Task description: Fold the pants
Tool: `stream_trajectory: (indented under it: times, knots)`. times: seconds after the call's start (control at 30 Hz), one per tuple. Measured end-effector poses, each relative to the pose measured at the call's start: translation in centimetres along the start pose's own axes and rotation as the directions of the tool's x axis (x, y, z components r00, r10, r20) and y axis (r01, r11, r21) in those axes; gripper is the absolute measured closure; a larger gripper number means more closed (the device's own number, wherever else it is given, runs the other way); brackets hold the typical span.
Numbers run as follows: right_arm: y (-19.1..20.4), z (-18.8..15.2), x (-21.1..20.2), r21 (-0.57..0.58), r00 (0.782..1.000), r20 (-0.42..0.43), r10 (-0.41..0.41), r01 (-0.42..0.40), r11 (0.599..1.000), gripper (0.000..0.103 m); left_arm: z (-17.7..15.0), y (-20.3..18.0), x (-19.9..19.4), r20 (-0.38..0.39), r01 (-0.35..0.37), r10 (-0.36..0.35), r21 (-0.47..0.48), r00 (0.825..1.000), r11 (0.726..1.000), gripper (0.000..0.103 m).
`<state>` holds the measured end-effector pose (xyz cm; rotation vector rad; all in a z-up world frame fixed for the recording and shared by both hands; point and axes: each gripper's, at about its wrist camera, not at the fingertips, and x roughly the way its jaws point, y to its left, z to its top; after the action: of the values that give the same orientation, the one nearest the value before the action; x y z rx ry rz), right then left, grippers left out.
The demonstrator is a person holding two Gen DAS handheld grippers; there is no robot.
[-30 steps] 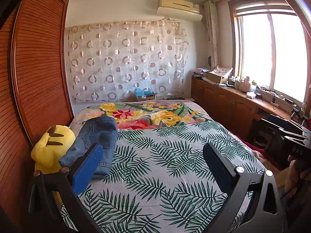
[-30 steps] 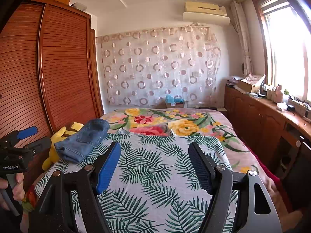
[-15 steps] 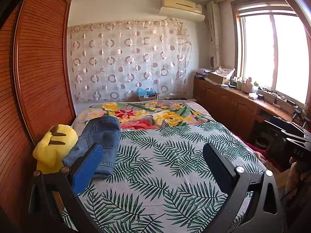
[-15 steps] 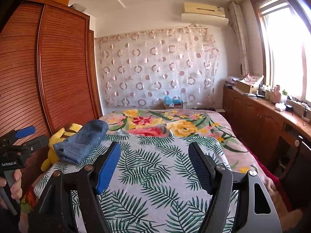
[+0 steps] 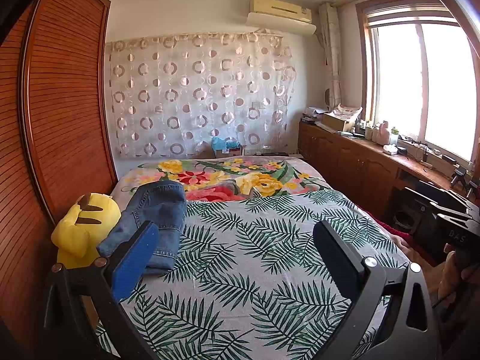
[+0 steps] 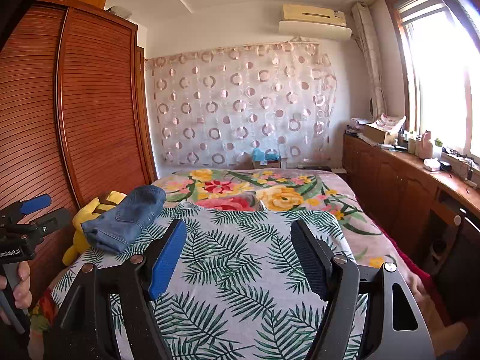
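Observation:
Folded blue denim pants point(image 5: 153, 219) lie in a compact bundle on the left side of the bed point(image 5: 255, 255), against a yellow plush toy point(image 5: 82, 225). The same pants point(image 6: 126, 219) show at the left in the right wrist view. My left gripper point(image 5: 234, 234) hovers over the leaf-print cover, jaws wide apart and empty, its left finger just in front of the pants. My right gripper point(image 6: 238, 231) is also open and empty above the middle of the bed, to the right of the pants. The left gripper body shows at the left edge of the right wrist view.
A wooden slatted wardrobe point(image 5: 66, 114) runs along the bed's left side. A wooden counter point(image 6: 405, 174) with boxes and bottles stands under the window at right. A floral blanket point(image 5: 225, 180) covers the bed's far end. A hand point(image 6: 18, 285) grips the left tool's handle.

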<state>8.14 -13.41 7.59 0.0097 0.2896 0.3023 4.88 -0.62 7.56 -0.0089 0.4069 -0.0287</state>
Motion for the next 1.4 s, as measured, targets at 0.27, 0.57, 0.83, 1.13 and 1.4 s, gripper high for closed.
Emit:
stream_trajectory:
  times: [0.27,0.57,0.83,1.13,1.4]
  knots:
    - [-0.24,0.14,-0.1,-0.003,1.0,0.002,-0.001,0.001,1.0,0.029,-0.06,0.01,-0.01,0.001,-0.001,0.001,-0.001,1.0,1.0,0.0]
    - [-0.18,0.25,-0.06,-0.004,1.0,0.001,0.001,-0.001,1.0,0.029,-0.1,-0.03,-0.01,0.002,0.001,-0.001,-0.001,1.0,1.0,0.0]
    - [-0.08,0.24,-0.03,-0.004,1.0,0.001,0.001,-0.001,1.0,0.029,-0.12,-0.02,-0.04,0.002,0.0,0.0,0.001,1.0,1.0,0.0]
    - [-0.08,0.41,-0.02,-0.005,1.0,-0.002,0.003,-0.003,1.0,0.029,0.19,-0.05,-0.37,0.004,0.002,-0.002,0.001,1.0,1.0,0.0]
    - [-0.04,0.33,-0.05,-0.006,1.0,0.001,0.002,-0.002,1.0,0.029,0.18,-0.02,-0.4,0.005,0.001,-0.001,0.001,1.0,1.0,0.0]
